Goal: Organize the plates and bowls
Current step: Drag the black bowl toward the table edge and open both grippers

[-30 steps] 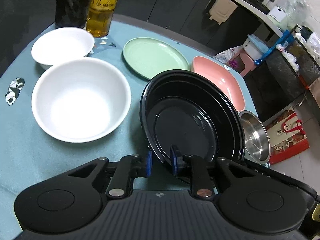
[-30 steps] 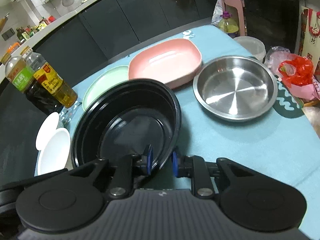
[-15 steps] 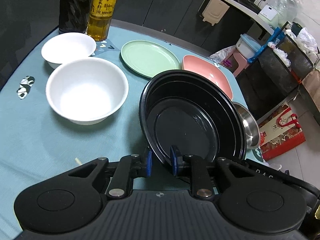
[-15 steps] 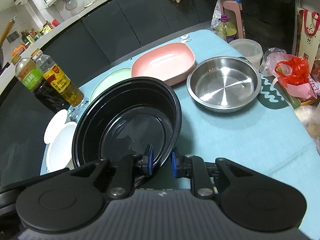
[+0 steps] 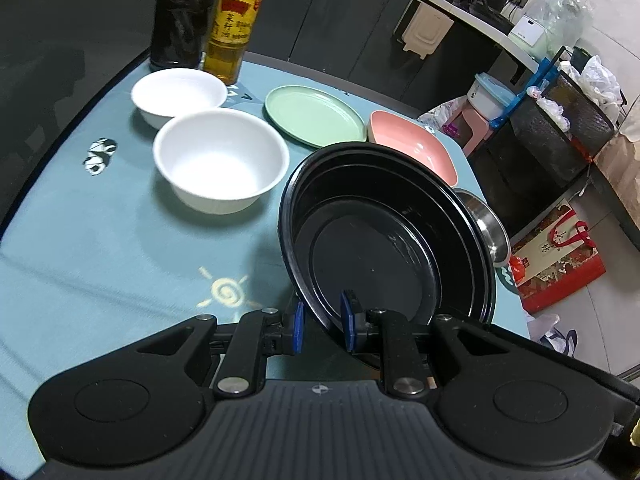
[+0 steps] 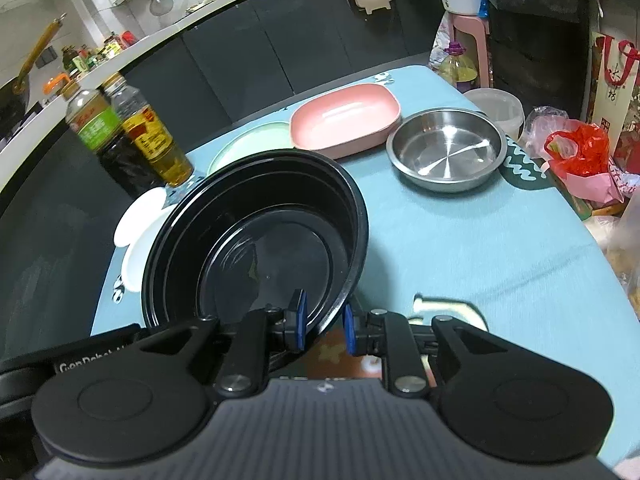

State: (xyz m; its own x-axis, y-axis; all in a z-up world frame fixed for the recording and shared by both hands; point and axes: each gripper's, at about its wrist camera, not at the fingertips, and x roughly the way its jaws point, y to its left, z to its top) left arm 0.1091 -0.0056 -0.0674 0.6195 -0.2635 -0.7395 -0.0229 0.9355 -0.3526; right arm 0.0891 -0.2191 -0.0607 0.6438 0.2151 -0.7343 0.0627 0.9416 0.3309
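Observation:
A large black bowl point(image 5: 384, 240) point(image 6: 260, 236) hangs above the blue table, carried from both sides. My left gripper point(image 5: 322, 326) is shut on its near-left rim, one blue pad inside and one outside. My right gripper point(image 6: 323, 320) is shut on the opposite rim. On the table stand a big white bowl point(image 5: 220, 160), a smaller white bowl point(image 5: 178, 94), a green plate point(image 5: 314, 114), a pink dish point(image 5: 412, 146) point(image 6: 346, 118) and a steel pan point(image 6: 446, 148), which the black bowl partly hides in the left wrist view.
Two bottles point(image 5: 208, 16) point(image 6: 132, 136) stand at the table's far edge. A clear tub point(image 6: 498, 108) and a red bag point(image 6: 576, 148) sit at the right rim. A red gift bag point(image 5: 556, 256) lies on the floor beyond the table edge.
Both grippers have drawn back toward the near side and risen a little with the black bowl in them. The other dishes now look farther away.

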